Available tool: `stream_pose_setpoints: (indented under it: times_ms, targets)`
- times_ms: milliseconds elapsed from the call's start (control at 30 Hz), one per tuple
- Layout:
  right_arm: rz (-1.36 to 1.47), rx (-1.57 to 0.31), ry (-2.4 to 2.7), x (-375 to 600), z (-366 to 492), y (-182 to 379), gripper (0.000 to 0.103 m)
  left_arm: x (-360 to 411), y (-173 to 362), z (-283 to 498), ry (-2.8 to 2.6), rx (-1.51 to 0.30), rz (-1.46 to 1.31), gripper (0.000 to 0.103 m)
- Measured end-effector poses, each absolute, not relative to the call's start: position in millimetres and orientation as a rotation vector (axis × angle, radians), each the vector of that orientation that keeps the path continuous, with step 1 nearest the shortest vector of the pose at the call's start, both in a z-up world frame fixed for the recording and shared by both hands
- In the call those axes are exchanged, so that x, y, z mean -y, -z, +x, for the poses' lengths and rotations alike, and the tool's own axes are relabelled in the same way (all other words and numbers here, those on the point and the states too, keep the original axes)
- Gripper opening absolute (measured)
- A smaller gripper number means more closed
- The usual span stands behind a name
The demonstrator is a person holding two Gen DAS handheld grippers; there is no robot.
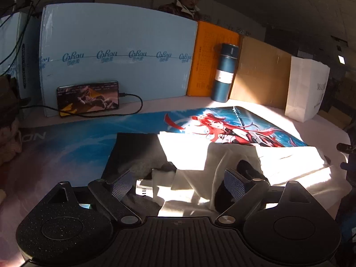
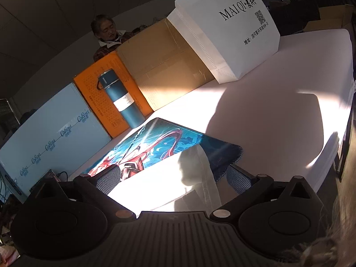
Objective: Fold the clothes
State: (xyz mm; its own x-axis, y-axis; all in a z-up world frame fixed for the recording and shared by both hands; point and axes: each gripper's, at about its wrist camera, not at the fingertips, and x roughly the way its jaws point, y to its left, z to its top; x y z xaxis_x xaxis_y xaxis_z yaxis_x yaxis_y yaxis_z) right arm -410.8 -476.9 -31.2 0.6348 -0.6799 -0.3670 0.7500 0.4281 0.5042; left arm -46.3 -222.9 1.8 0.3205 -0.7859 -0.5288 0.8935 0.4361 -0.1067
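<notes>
1. Spanning both views: a pale surface (image 2: 278, 93) in hard sunlight, carrying a printed desk mat (image 1: 222, 122); boxes, a white paper bag (image 2: 224, 29) and a blue flask (image 1: 223, 71) stand along the back edge.
2. White garment (image 1: 222, 155) lies on the mat just ahead of both grippers, partly doubled over, with a dark piece (image 1: 133, 153) beside or under it — whether separate cloth, cannot tell.
3. Handling, judged: light, limp knit, no stiffness; it will sag and drag rather than slide clean. Best taken at a hemmed edge or corner, pinching all layers together.
4. Left gripper (image 1: 178, 184): fingers spread wide, rumpled white folds between them, nothing pinched.
5. Right gripper (image 2: 173, 179): fingers likewise wide apart, straddling the stitched hem (image 2: 209, 191) — empty.
</notes>
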Motion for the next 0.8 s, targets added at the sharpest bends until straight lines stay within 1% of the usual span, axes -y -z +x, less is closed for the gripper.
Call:
stream_pose_setpoints:
  times_ms: [133, 200, 267, 333, 400, 600, 800]
  targets:
    - [0.701, -0.123, 0.921, 458.2, -419.7, 41.8, 0.102, 180.5, 3.5, -37.0, 1.034, -0.607, 0.150, 0.092]
    - [0.699, -0.140, 0.935, 451.5, -417.0, 45.4, 0.102, 174.3, 7.6, -34.2, 1.021, -0.626, 0.138, 0.089]
    - [0.696, -0.149, 0.939, 446.9, -414.3, 47.5, 0.102, 173.3, 9.4, -32.9, 1.029, -0.620, 0.145, 0.073]
    - [0.689, -0.153, 0.945, 442.0, -410.6, 48.4, 0.102, 172.4, 11.1, -31.6, 1.037, -0.613, 0.153, 0.023]
    - [0.683, -0.159, 0.947, 438.9, -408.6, 47.5, 0.102, 171.4, 12.9, -30.3, 1.046, -0.606, 0.160, 0.008]
    - [0.645, -0.151, 0.948, 430.6, -408.7, 37.5, 0.102, 168.5, 18.3, -26.5, 1.070, -0.586, 0.181, 0.006]
    - [0.615, -0.124, 0.947, 430.4, -416.6, 28.8, 0.102, 169.7, 18.3, -26.5, 1.059, -0.561, 0.219, 0.007]
